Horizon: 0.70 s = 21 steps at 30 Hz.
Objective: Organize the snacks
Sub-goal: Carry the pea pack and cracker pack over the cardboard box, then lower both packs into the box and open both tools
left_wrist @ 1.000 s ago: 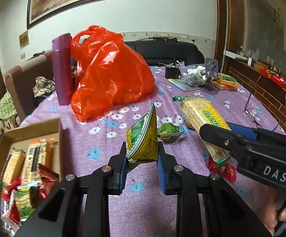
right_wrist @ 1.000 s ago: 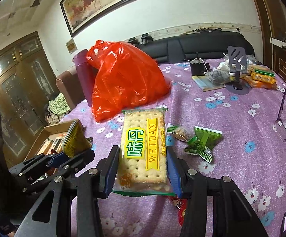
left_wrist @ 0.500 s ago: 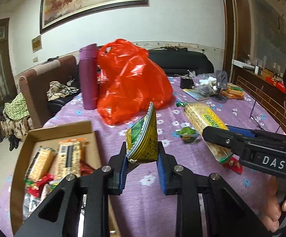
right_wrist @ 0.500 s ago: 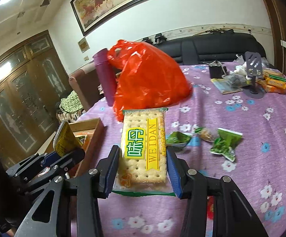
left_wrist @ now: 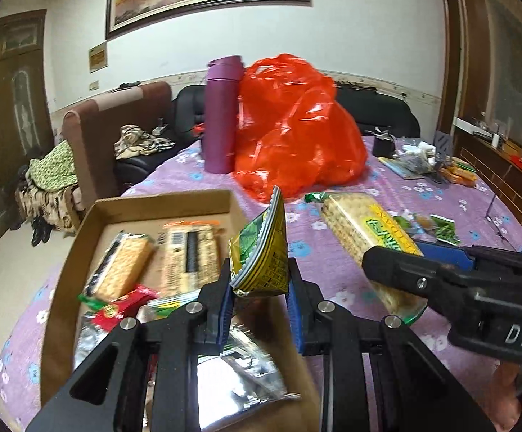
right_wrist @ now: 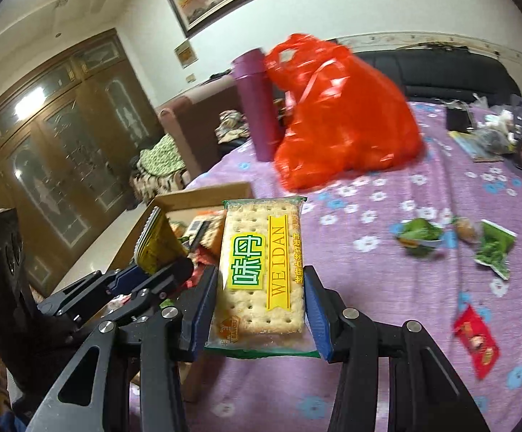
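My left gripper (left_wrist: pixel 259 288) is shut on a small yellow-green snack packet (left_wrist: pixel 261 252) and holds it above the right side of a cardboard box (left_wrist: pixel 160 203). The box holds cracker packs, a red sachet and a silver wrapper. My right gripper (right_wrist: pixel 259 309) is shut on a long WEIDAN cracker pack (right_wrist: pixel 261 266) and holds it just right of the box (right_wrist: pixel 203 194), above the purple flowered tablecloth. In the left wrist view the cracker pack (left_wrist: pixel 365 226) hangs from the right gripper's fingers (left_wrist: pixel 405 273). The left gripper and its packet (right_wrist: pixel 156 241) show at the left in the right wrist view.
A red plastic bag (left_wrist: pixel 297 129) and a purple bottle (left_wrist: pixel 221 115) stand behind the box. Loose green packets (right_wrist: pixel 491 244) and a red sachet (right_wrist: pixel 477 342) lie on the table at the right. Clutter sits at the far right end (left_wrist: pixel 423 158). A sofa is beyond.
Both grippers have moved left with their packs. The box has come from the left edge to under the left gripper. The loose green packets have fallen away to the right.
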Each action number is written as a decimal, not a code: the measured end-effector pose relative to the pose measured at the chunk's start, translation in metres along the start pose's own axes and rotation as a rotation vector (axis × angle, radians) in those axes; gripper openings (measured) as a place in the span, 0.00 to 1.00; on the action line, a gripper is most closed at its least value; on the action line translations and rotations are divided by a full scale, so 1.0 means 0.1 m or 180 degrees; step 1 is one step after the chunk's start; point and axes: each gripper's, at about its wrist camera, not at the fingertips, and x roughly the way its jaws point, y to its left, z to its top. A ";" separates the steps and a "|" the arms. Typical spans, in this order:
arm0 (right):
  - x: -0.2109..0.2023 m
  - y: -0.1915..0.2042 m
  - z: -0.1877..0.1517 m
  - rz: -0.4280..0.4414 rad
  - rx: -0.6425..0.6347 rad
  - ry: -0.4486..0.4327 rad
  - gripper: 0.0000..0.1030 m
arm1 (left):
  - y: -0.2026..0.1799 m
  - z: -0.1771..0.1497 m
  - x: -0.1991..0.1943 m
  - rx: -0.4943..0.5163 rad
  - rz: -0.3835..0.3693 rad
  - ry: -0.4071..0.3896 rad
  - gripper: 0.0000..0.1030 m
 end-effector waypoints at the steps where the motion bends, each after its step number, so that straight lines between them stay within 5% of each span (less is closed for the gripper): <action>1: 0.04 0.06 0.00 0.0017 -0.0033 0.0026 0.50 | 0.03 -0.01 0.00 -0.0013 0.0013 0.0007 0.25; 21: 0.72 0.60 0.01 0.0217 -0.0178 0.0332 0.50 | 0.78 -0.30 0.04 -0.0328 0.0320 0.0216 0.25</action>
